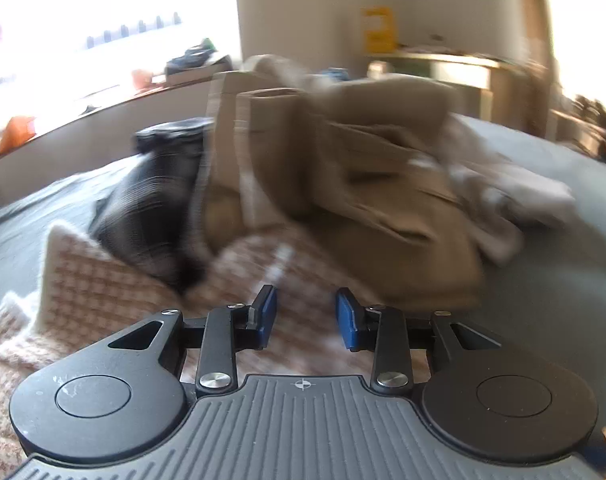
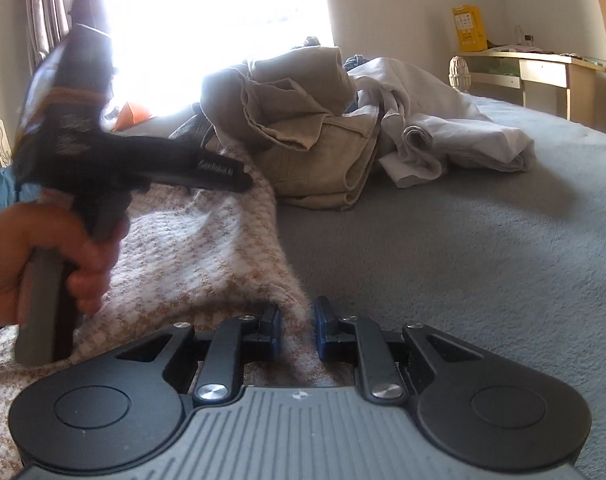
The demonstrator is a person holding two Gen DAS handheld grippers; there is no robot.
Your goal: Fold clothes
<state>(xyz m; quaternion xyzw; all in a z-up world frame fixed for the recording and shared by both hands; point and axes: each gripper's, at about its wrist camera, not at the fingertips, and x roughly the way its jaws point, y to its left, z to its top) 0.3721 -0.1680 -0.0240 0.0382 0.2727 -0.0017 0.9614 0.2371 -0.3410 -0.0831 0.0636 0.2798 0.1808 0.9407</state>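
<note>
The right tongs (image 2: 297, 330) clamp the fuzzy pink-and-white houndstooth garment (image 2: 207, 240) on the grey bed (image 2: 483, 248); the left tongs (image 1: 306, 318) stand apart above it. Crumpled khaki trousers (image 2: 303, 128) lie behind.

A fuzzy pink-and-white houndstooth knit garment (image 2: 207, 248) lies rumpled across the grey bed (image 2: 483, 248). Behind it sit heaped khaki trousers (image 2: 311, 136) and a crumpled pale grey garment (image 2: 443, 120).
</note>
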